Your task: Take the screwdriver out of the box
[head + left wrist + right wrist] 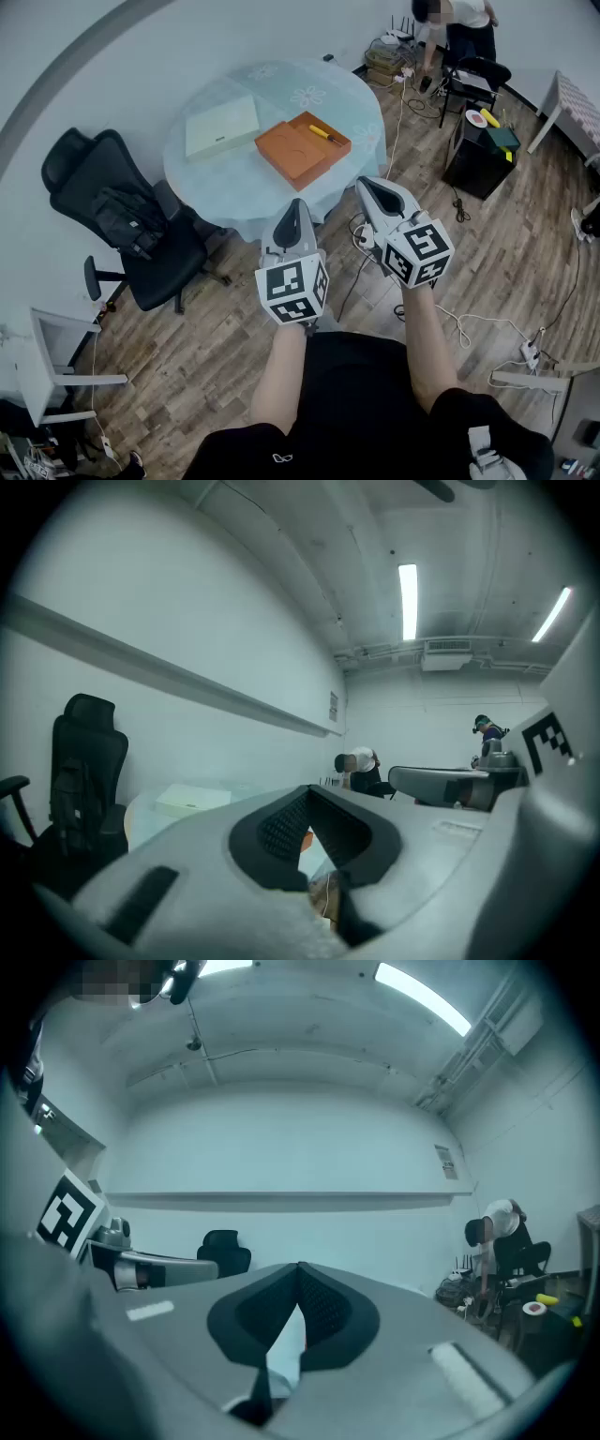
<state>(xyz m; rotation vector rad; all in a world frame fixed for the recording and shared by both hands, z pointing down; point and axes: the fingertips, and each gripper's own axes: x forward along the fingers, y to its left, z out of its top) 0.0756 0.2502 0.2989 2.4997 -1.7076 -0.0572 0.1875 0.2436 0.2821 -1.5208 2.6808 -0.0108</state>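
Note:
An open orange box [298, 150] lies on the round table [234, 183] with the pale blue cloth. A yellow-handled screwdriver [323, 134] rests in the box's far right part. Both grippers hang in front of the table, short of its near edge and well away from the box. My left gripper [298, 204] is shut with nothing in it, its jaws meeting at the tip [309, 789]. To its right, my right gripper [367, 185] is shut and empty too [300, 1266]. A sliver of orange shows through the gap behind the left jaws.
A flat pale box [221, 127] lies on the table's left. A black office chair [122, 220] stands left of the table. Cables [459, 323] trail over the wooden floor. A black side table [483, 145] and a person [455, 23] are at the back right.

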